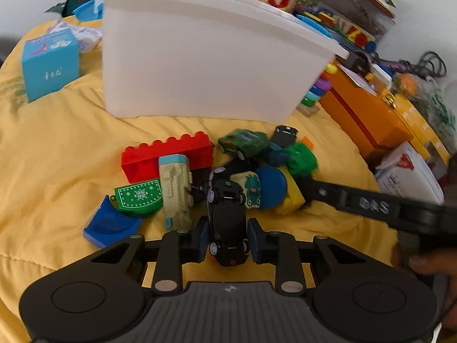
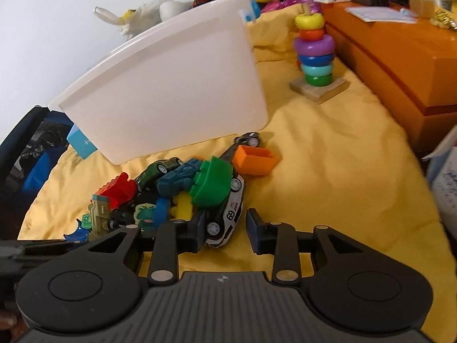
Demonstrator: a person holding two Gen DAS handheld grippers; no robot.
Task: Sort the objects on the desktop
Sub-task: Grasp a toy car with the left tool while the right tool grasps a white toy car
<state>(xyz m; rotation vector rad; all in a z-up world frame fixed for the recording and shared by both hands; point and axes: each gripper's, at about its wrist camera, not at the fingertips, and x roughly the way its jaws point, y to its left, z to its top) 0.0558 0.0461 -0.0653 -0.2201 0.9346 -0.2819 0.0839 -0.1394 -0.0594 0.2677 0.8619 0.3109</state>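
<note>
Toys heaped before bin, bin contents hidden, left gripper clamping black car, right gripper spread, white car half buried.

Toy pile before white bin

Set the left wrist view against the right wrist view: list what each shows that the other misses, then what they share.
Only the left wrist view: the left gripper shut on a black toy car, and a blue curved piece lying clear on the cloth. Only the right wrist view: the right gripper open by a white car numbered 69, and an orange open block. Both: the white bin, red brick, green car, ring stacker, yellow cloth.
</note>
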